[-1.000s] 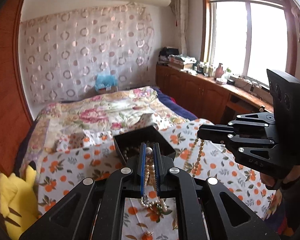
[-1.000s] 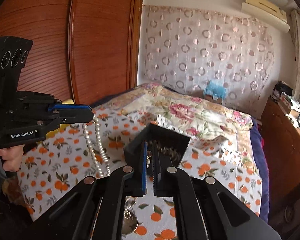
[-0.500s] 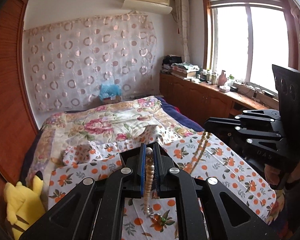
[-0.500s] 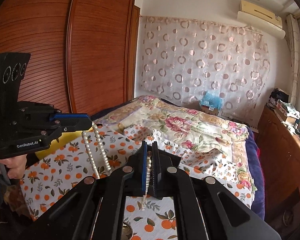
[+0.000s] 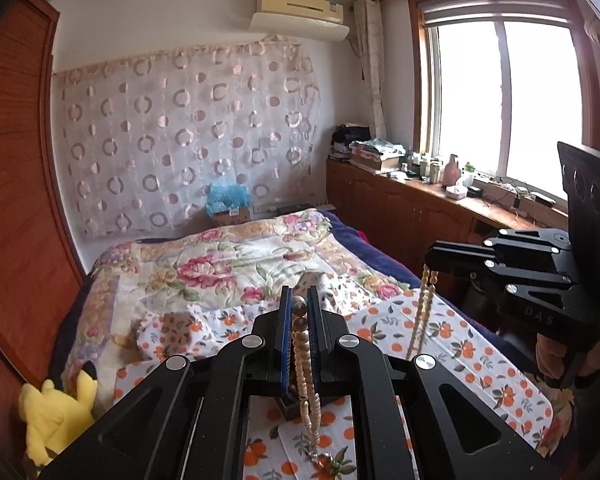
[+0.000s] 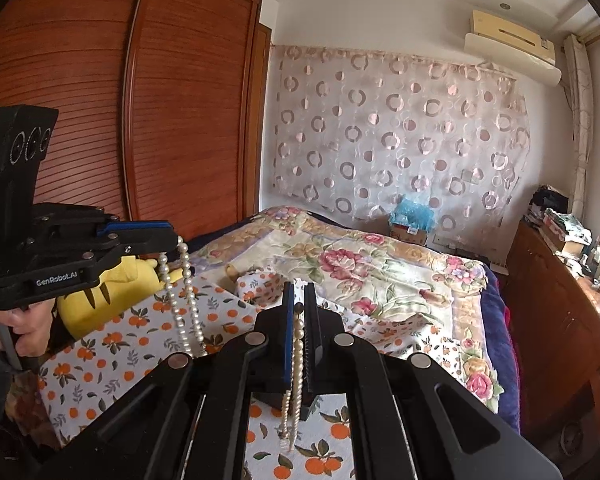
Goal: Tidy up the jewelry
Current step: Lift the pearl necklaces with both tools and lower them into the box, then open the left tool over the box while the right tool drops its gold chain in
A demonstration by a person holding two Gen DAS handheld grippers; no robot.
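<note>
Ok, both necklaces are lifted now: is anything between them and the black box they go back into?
Nothing visible. The left hand-held gripper holds a pearl necklace, the right hand-held gripper another necklace; both hang freely above the orange-print cloth. Only a corner of the box shows below the left one, so its opening is hidden.

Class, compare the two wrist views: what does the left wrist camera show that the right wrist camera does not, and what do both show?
Only the left wrist view shows the window and the pendant ending the left gripper's strand.

Only the right wrist view shows the wardrobe.

Both show each gripper shut on a hanging bead strand: the left's bead necklace and the right gripper's pearl strand, over the orange-print cloth, plus the yellow plush toy.
</note>
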